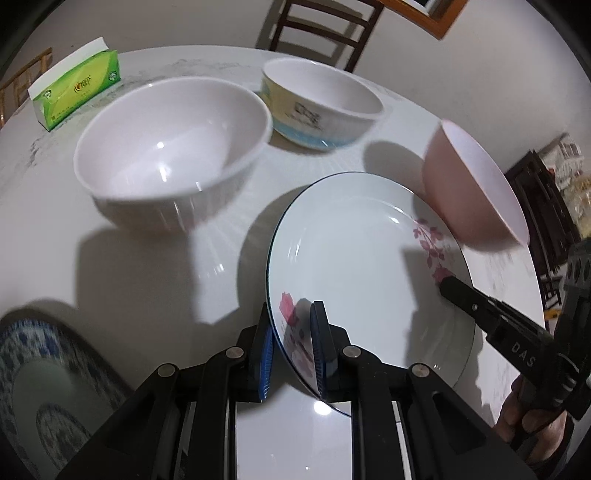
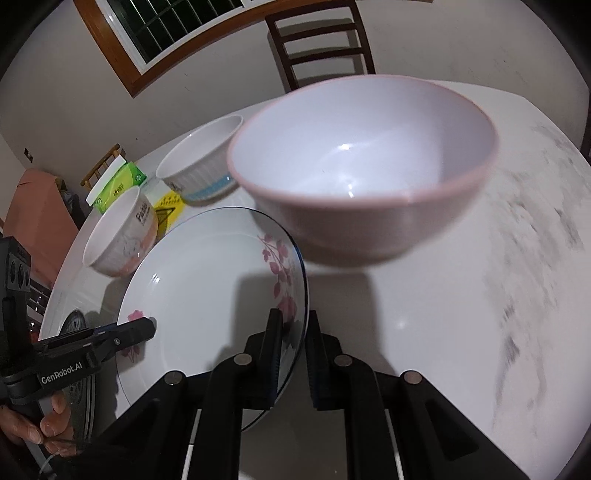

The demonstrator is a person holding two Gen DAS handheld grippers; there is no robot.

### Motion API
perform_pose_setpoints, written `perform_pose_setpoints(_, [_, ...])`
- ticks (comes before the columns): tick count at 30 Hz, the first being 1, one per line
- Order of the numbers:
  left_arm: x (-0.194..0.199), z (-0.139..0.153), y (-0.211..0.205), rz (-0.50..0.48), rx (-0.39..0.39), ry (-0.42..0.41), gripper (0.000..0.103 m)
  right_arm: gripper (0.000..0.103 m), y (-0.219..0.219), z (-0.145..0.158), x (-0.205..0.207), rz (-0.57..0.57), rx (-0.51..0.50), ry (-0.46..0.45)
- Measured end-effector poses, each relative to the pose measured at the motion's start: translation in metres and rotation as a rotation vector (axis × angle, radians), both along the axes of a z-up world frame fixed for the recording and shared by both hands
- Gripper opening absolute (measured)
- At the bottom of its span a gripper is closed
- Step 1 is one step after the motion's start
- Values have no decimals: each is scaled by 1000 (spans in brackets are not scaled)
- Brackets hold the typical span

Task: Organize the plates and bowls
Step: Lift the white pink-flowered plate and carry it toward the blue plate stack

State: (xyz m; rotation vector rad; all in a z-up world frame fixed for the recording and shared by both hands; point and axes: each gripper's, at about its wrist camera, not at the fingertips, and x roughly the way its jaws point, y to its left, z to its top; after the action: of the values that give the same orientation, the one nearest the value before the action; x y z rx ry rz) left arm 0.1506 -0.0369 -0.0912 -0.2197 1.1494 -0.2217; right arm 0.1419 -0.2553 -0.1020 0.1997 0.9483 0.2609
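Observation:
A white plate [image 1: 351, 266] with pink flowers and a thin dark rim is held between both grippers over the white table [image 1: 110, 273]. My left gripper [image 1: 291, 325] is shut on its near rim, blue pads on either side of the edge. In that view my right gripper [image 1: 448, 284] comes in from the right and pinches the opposite rim. In the right wrist view the right gripper [image 2: 294, 321] clamps the plate [image 2: 207, 280] edge, and the left gripper [image 2: 147, 326] holds the far side. A pink bowl [image 2: 362, 166] sits just beyond the plate, blurred.
A large white ribbed bowl [image 1: 170, 155] and a yellow-and-blue printed bowl [image 1: 321, 107] stand behind the plate, with a green tissue box [image 1: 77, 88] further left. A blue-patterned plate [image 1: 44, 387] lies at the near left. A wooden chair [image 1: 325, 26] stands past the table.

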Motion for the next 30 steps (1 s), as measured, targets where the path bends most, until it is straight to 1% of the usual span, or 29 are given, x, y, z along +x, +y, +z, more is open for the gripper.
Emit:
perform_pose_setpoints(8, [-41,2,-12,-55,14,31,16,12,-10,-3,-35,-13,-6,38])
perform_pose_setpoints(12, [-55,3,-14,-83,14,46,16,12,-12,-4,-51,-15,-6,55])
perform_pose_setpoints(18, [-73,4,-14,-99,7,62,16,12,-16,-6,-70,-11,9,67])
perform_pose_setpoints(21, [-68,3,-7,-87,-8,70,16,12,-16,-6,-72,-8,12,65])
perform_pose_setpoints(24, [-67,3,-6,-72,2,63,20,12,-16,-6,-70,-12,19,73])
perform_pose_setpoints(28, [-62,3,-4,-56,-11,58,20,12,-17,-7,-68,-16,36,78])
perform_pose_setpoints(30, [-61,4,-3,-56,0,48,21,13,-17,-7,-68,-16,35,75])
